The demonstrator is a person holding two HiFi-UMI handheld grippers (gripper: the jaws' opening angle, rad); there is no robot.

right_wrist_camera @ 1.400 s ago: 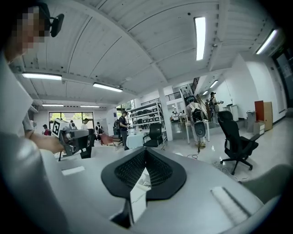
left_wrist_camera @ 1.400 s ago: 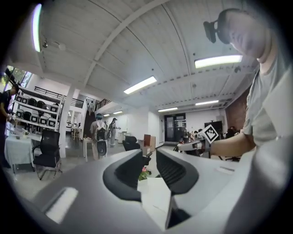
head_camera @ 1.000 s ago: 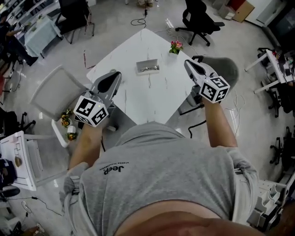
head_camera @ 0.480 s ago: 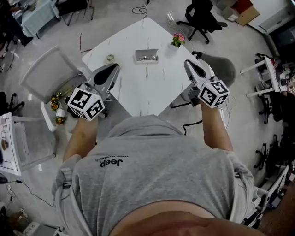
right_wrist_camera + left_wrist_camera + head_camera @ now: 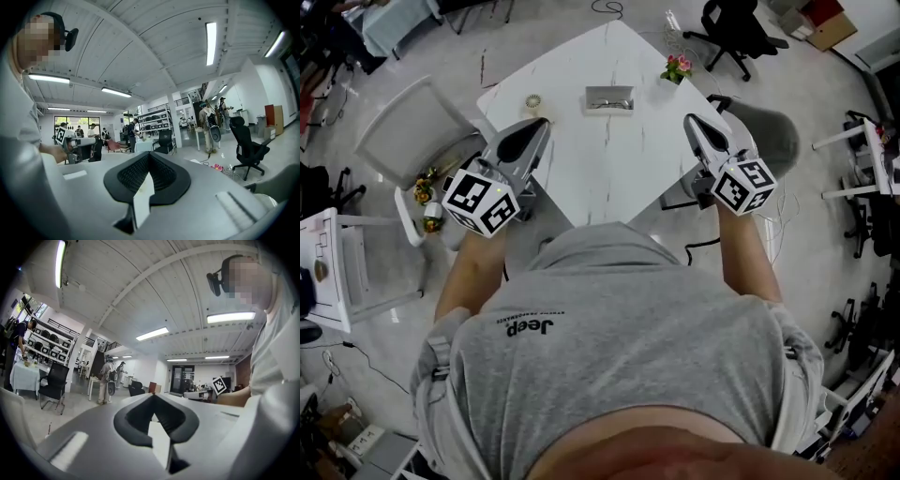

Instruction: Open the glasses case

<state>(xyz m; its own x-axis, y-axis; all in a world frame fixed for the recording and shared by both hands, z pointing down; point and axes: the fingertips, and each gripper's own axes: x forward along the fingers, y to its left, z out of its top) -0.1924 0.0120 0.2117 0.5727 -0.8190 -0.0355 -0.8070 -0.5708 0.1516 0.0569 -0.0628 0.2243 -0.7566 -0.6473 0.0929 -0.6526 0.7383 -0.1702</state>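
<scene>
A grey rectangular glasses case [image 5: 609,98] lies flat on the far half of the white table [image 5: 609,169]. My left gripper [image 5: 540,125] hovers over the table's near left edge with its jaws shut and nothing in them. Over the near right edge my right gripper [image 5: 691,122] is likewise shut and empty. Both point level toward the far side and stay well short of the case. In the left gripper view the left gripper [image 5: 153,397] shows only the room beyond, as does the right gripper [image 5: 149,154] in its own view. The case is out of both gripper views.
A small pot of pink flowers [image 5: 678,67] stands at the table's far right corner and a small round object [image 5: 532,101] sits left of the case. A white chair [image 5: 403,141] is at the left, a grey seat [image 5: 769,136] at the right, and a black office chair [image 5: 741,23] is beyond.
The head view has shifted, so the table sits a little lower and further right in the picture. Both grippers stay shut by the table's near edges, slightly lower. The case has not moved.
</scene>
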